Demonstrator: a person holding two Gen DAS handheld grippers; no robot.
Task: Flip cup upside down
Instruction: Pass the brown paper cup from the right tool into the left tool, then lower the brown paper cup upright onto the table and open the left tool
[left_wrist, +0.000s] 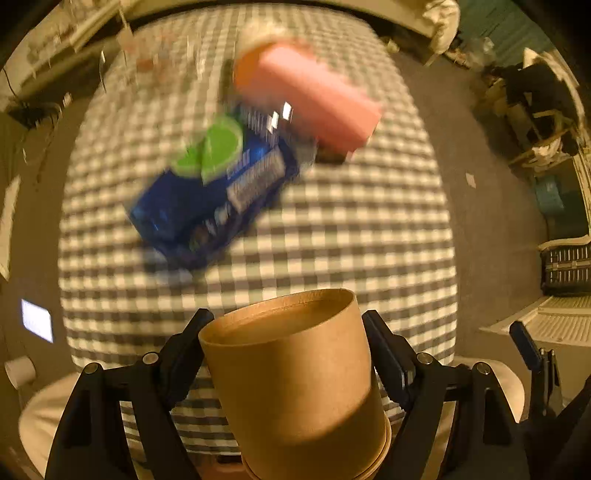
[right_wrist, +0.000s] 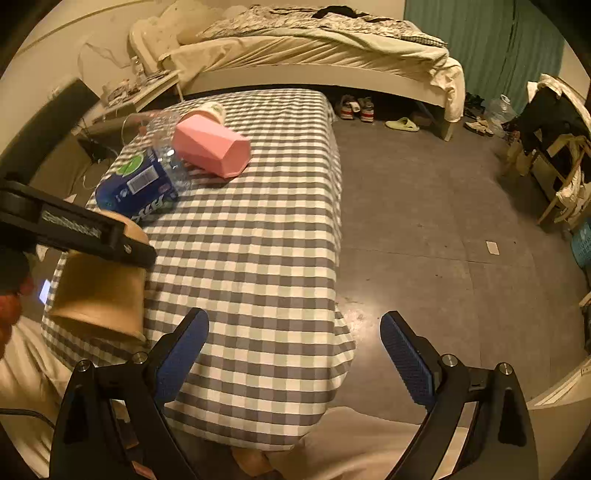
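Note:
My left gripper (left_wrist: 284, 325) is shut on a brown paper cup (left_wrist: 295, 384), one finger on each side of it. The cup is turned over, its flat base pointing away from me and its rolled rim near the camera. In the right wrist view the cup (right_wrist: 98, 291) hangs rim down and tilted above the near left corner of the checked table (right_wrist: 258, 240), held by the left gripper's finger (right_wrist: 74, 229). My right gripper (right_wrist: 293, 332) is open and empty over the table's near right edge.
A blue plastic bottle (right_wrist: 138, 182) lies on its side at the far left of the table, a pink box (right_wrist: 210, 149) lies behind it, and a white cup (right_wrist: 210, 110) is further back. A bed (right_wrist: 314, 55) stands beyond the table and bare floor (right_wrist: 443, 221) lies to the right.

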